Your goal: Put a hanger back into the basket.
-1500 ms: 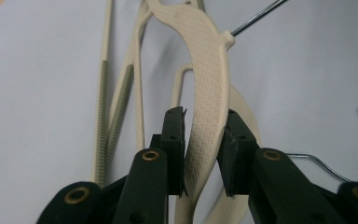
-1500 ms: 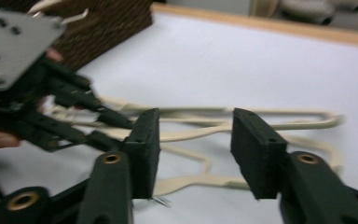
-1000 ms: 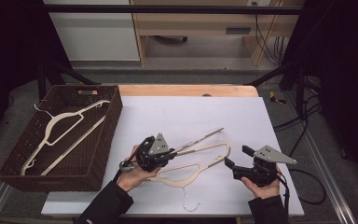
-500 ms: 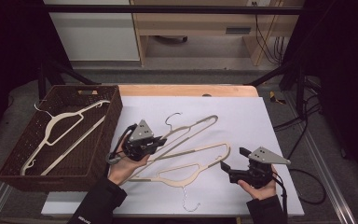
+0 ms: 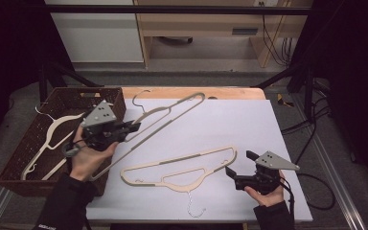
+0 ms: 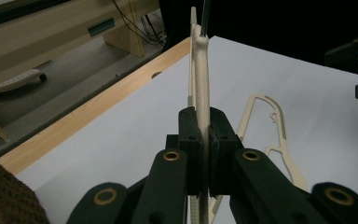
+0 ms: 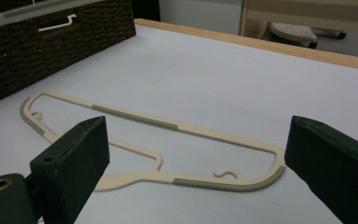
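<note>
My left gripper [image 5: 134,127] is shut on a cream hanger [image 5: 197,97] with grey strips and holds it raised over the table's left side, beside the wicker basket [image 5: 120,103]. In the left gripper view the jaws [image 6: 204,126] pinch the hanger [image 6: 199,60] edge-on. A second cream hanger [image 5: 182,159] lies flat on the white table, its hook toward the front edge. My right gripper [image 5: 239,163] stands open at the front right, just off that hanger's right end. In the right gripper view the hanger [image 7: 135,117] lies beyond the parted jaws [image 7: 196,135].
The dark wicker basket [image 7: 51,46] sits at the table's left edge with cream hangers [image 5: 52,134] inside. A wooden strip [image 5: 230,92] runs along the table's far edge. Cables [image 5: 311,191] trail off the right side.
My left gripper has lifted one hanger off the other and carried it left toward the basket. The right gripper has barely moved, and the second hanger stays flat.
</note>
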Demonstrator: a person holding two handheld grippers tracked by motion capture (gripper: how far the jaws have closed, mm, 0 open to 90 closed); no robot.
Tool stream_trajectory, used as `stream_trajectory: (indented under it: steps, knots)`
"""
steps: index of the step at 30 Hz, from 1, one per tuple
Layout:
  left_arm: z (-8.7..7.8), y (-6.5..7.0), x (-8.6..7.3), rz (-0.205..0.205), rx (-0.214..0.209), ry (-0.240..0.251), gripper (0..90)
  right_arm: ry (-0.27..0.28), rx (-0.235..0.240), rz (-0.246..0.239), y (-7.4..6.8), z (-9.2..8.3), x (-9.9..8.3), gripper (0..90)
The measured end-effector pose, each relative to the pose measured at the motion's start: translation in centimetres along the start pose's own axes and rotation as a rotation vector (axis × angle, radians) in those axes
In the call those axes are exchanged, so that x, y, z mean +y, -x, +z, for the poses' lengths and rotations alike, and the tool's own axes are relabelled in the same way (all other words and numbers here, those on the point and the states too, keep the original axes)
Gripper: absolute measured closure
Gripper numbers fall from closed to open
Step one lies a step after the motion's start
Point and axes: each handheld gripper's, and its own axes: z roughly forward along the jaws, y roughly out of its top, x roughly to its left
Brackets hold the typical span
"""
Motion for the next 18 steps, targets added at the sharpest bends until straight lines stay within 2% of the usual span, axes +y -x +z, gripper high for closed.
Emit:
stream_trajectory:
  steps: [2, 7, 10, 18]
  knots:
    - [-1.5, -1.0, 0.4, 0.006, 0.016, 0.009, 86.1, 0.007, 0.000, -0.001, 0.0, -0.1, 0.0, 6.7]
    - [-4.0, -2.8, 0.8, -0.033, 0.024, 0.030, 86.1, 0.007, -0.004, 0.006, 0.0, -0.1, 0.1, 5.7]
    - [-5.4, -3.6, 0.9, -0.034, 0.052, 0.044, 86.1, 0.003, -0.008, 0.004, 0.0, -0.1, 0.1, 5.5]
    - [-8.0, -6.5, 0.4, -0.031, 0.094, 0.029, 86.1, 0.001, -0.012, -0.005, 0.0, 0.0, 0.1, 5.2]
